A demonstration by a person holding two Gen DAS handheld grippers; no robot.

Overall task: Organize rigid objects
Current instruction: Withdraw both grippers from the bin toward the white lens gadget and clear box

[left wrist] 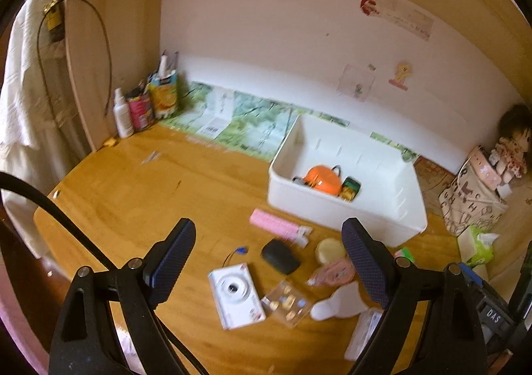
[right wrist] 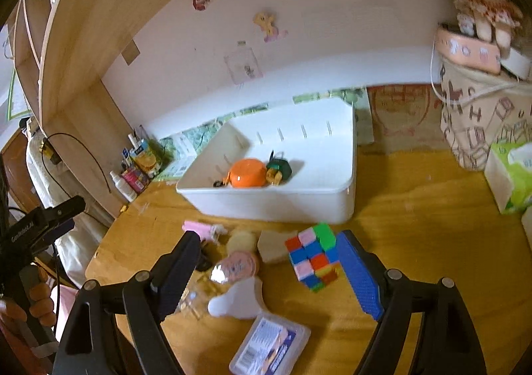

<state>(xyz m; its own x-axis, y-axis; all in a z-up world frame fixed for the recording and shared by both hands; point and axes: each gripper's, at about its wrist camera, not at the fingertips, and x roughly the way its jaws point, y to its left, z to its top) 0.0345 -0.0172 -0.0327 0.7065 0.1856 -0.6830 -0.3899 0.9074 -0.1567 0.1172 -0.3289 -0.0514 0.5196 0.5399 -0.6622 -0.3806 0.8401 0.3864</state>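
Observation:
A white bin (left wrist: 382,218) (right wrist: 266,205) stands on the wooden desk and holds an orange bowl (left wrist: 324,179) (right wrist: 247,173) and a green and yellow toy (left wrist: 350,188) (right wrist: 278,170). In front of it lie a white camera (left wrist: 236,293), a black mouse (left wrist: 280,256), a pink comb (left wrist: 277,225), a clear packet of small pieces (left wrist: 286,302), a round pink case (right wrist: 240,265), a white scoop (right wrist: 237,302) and a colour cube (right wrist: 312,258). My left gripper (left wrist: 269,265) is open above the camera and mouse. My right gripper (right wrist: 269,272) is open, its right pad beside the cube.
Bottles and cartons (left wrist: 146,105) stand in the back left corner. A patterned bag (right wrist: 482,122) with a doll (right wrist: 482,6) stands at right, a tissue box (right wrist: 512,175) beside it. A clear lidded box (right wrist: 269,345) lies at the front edge.

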